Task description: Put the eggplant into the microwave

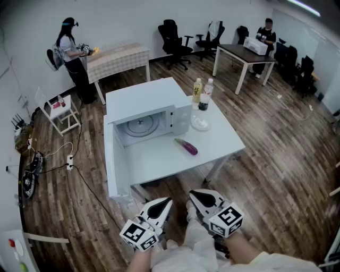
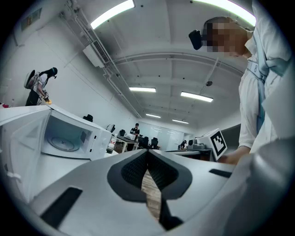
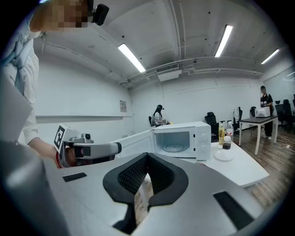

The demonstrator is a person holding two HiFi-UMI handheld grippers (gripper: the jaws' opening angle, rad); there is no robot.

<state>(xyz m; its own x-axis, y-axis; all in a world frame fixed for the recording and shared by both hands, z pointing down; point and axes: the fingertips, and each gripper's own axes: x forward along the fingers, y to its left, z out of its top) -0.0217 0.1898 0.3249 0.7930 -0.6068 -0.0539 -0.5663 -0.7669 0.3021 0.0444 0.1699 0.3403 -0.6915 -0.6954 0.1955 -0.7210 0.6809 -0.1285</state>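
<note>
We stand on a dark wood-plank floor before the white table. Beyond that table, a checked-cloth table, black office chairs and a dark-topped desk line the white wall. Long ceiling lights glow overhead.

Held left gripper and right gripper low before the body, side by side, near each other but apart, tips aimed forward and roughly level. Had both pairs of jaws closed tip to tip, nothing between them. Gripped each from behind, with left hand and right hand, arms in white sleeves drawn in close.
</note>
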